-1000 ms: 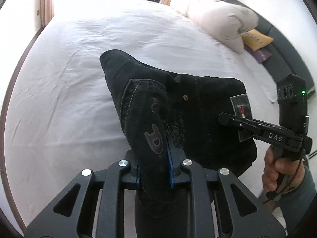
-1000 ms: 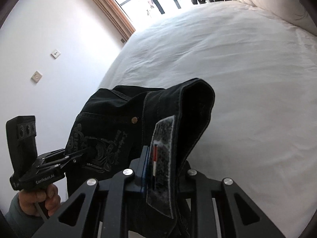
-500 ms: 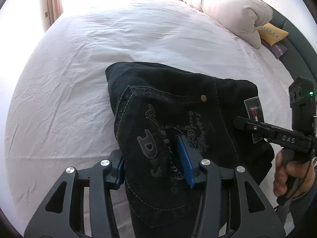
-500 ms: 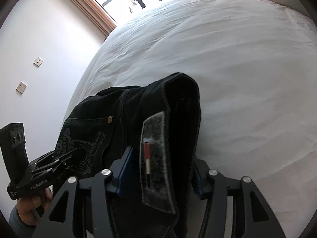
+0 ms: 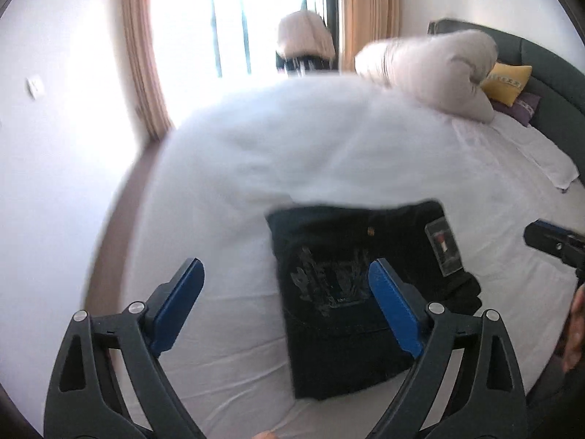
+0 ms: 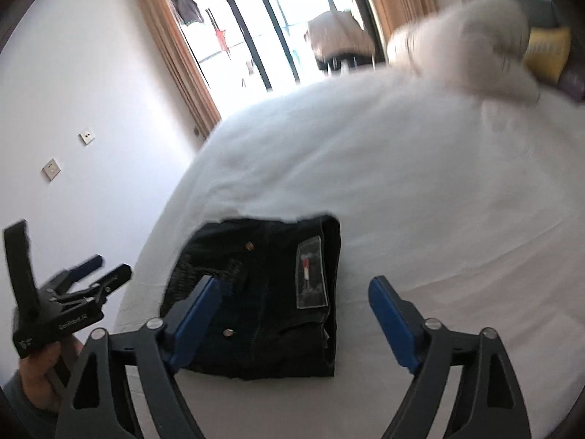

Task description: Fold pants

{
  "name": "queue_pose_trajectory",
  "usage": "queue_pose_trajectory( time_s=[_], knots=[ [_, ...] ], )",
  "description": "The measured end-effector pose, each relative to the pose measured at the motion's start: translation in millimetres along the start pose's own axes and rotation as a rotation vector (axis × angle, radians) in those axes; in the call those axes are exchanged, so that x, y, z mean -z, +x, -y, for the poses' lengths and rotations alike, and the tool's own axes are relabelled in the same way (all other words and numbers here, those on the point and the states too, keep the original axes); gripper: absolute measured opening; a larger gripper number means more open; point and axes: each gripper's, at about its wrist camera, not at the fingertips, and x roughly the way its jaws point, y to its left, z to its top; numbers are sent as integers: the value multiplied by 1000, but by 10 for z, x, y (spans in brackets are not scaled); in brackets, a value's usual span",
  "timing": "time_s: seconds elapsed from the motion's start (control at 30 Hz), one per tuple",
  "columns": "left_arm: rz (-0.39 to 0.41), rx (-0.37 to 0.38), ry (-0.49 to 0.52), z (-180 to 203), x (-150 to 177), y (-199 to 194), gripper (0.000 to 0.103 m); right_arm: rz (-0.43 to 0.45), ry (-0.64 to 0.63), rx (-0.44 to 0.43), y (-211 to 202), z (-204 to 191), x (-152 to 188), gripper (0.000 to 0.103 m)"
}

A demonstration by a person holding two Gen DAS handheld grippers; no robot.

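The folded black pants lie flat on the white bed, close to its near edge. The left gripper is above them with jaws spread wide, having just been opening, nothing between them. The right gripper likewise hangs over the pants, jaws just opened wide and clear of the cloth.

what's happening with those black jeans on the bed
A person holds a two-finger tool in each hand. The left tool and the right tool have just been opening, with nothing between their blue pads. The folded black denim pants lie flat on the white bed sheet, touched by neither tool.
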Motion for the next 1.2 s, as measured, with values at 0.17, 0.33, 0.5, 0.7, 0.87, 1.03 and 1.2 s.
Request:
queue_pose_trajectory(
  time_s=[0.17, 0.33, 0.5, 0.7, 0.87, 1.03, 1.2],
  knots=[
    [300, -142, 45, 149, 27, -1187, 99, 238, -69, 12, -816, -377, 20, 103],
    [485, -209, 63, 348, 186, -2192, 103, 440, -82, -15, -1511, -590, 47, 103],
    [415, -142, -20, 268, 123, -2581, 103, 604, -111, 11, -2133, -773, 50, 103],
    [266, -123, -86, 234, 122, -2640, 103, 550, -202, 18, -2357, -999, 124, 103],
    [146, -103, -111, 252, 278, -2456, 103, 412, -182, 69, -2188, -1074, 245, 103],
    [28, -67, -136, 250, 416, -2127, 103, 277, -175, 156, -1883, -1084, 304, 103],
    [-25, -62, -151, 227, 517, -1898, 103, 176, -129, 177, -1648, -987, 356, 103]
  ],
)
